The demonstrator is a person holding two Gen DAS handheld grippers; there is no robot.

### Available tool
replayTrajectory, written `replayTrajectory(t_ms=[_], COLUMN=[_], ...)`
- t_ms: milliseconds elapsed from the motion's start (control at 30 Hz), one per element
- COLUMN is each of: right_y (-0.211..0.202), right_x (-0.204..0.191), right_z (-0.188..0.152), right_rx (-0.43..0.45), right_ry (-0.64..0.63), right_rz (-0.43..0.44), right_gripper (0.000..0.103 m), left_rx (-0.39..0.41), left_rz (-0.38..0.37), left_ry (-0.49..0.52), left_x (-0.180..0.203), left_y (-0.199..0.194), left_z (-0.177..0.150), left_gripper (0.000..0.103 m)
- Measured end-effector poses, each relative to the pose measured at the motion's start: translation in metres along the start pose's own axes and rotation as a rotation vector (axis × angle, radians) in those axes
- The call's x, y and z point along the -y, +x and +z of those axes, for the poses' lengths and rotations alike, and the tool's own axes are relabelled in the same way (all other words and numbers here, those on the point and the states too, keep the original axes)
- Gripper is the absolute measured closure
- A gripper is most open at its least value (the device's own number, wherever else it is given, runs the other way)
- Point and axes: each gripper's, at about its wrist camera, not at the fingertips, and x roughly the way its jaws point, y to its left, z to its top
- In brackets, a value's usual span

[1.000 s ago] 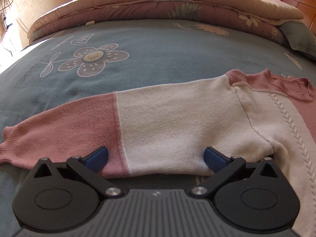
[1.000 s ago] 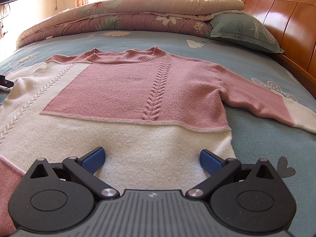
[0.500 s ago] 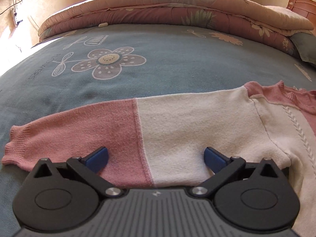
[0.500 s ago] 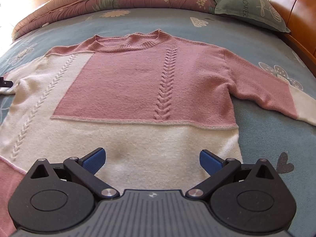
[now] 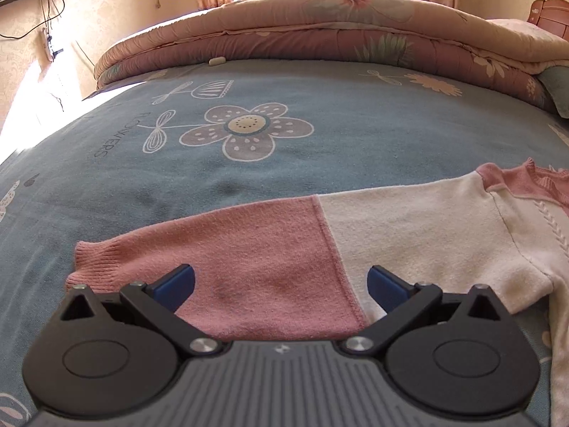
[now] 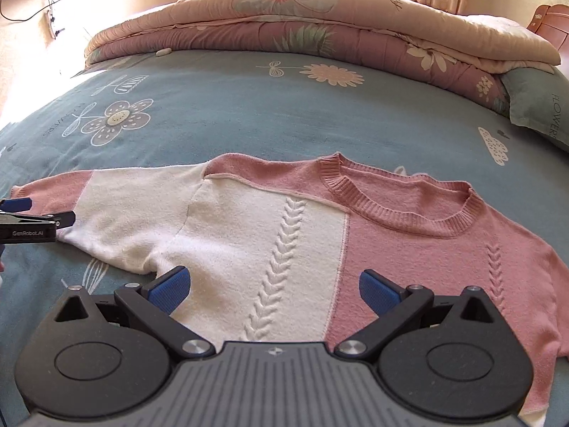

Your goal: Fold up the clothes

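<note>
A pink and cream sweater (image 6: 284,235) lies spread flat, front up, on the blue flowered bedspread (image 6: 249,114), its neckline toward 12 o'clock, facing the rolled quilt (image 6: 320,25).

The left gripper (image 5: 281,286) hovers low over the pink end of the sleeve (image 5: 256,249), jaws wide apart and holding nothing; the cuff (image 5: 92,263) sits at about 10 o'clock from it. The right gripper (image 6: 274,288) is likewise spread wide and empty, poised over the cream chest panel, with the armpit at its 9 o'clock finger.

This looks like the opening step: lining up for the first fold, with nothing yet gripped.

Next, the left gripper likely needs to drop and pinch the sleeve near the cuff, then carry it across the body toward 3 o'clock. The right one should pin the shoulder line so the knit does not drag.
</note>
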Motion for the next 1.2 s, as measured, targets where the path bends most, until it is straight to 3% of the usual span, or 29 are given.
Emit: replayTrajectory(t_ms=[167,267,467,633,700,767,800,967,1200], right_y=[0.061,0.06,0.021,0.038,0.033,0.021,0.02,0.024,0.118], right_x=[-0.038,-0.052,-0.022,-0.05,-0.055,-0.047,-0.042,-0.018,0.0], right_z=[-0.009,-0.016,-0.024,-0.043,-0.036,-0.023,-0.014,0.036,0.081], right_rx=[-0.082,-0.024,0.0,-0.006,-0.033,-0.066,-0.056,0.022,-0.044], right_ry=[-0.039,-0.086,0.02,-0.093,-0.154,-0.164,-0.147,-0.055,0.059], right_rz=[-0.028,-0.069,0.016,-0.052,-0.046,0.082,0.094,0.086,-0.058], right_gripper=[0.0,0.0,0.0,0.0,0.0,0.0,0.0,0.0,0.0], left_rx=[-0.026,-0.031,-0.016,-0.006,-0.006,-0.007,-0.007,0.0,0.012], left_rz=[-0.033,-0.038,-0.068,-0.084,-0.083,-0.077,-0.073,-0.065,-0.051], left_ry=[-0.066,-0.087,-0.086,-0.078,-0.072,-0.078,-0.086,-0.141,-0.182], left_x=[-0.013,-0.015,-0.01,-0.003,-0.003,-0.005,-0.007,-0.019,-0.033], left_y=[0.006,0.006,-0.001,-0.005,-0.005,-0.003,-0.002,-0.003,-0.002], left_z=[0.001,0.002,0.005,0.007,0.007,0.007,0.007,0.01,0.012], left_gripper=[0.001,0.001,0.001,0.001,0.001,0.001,0.001,0.001,0.001])
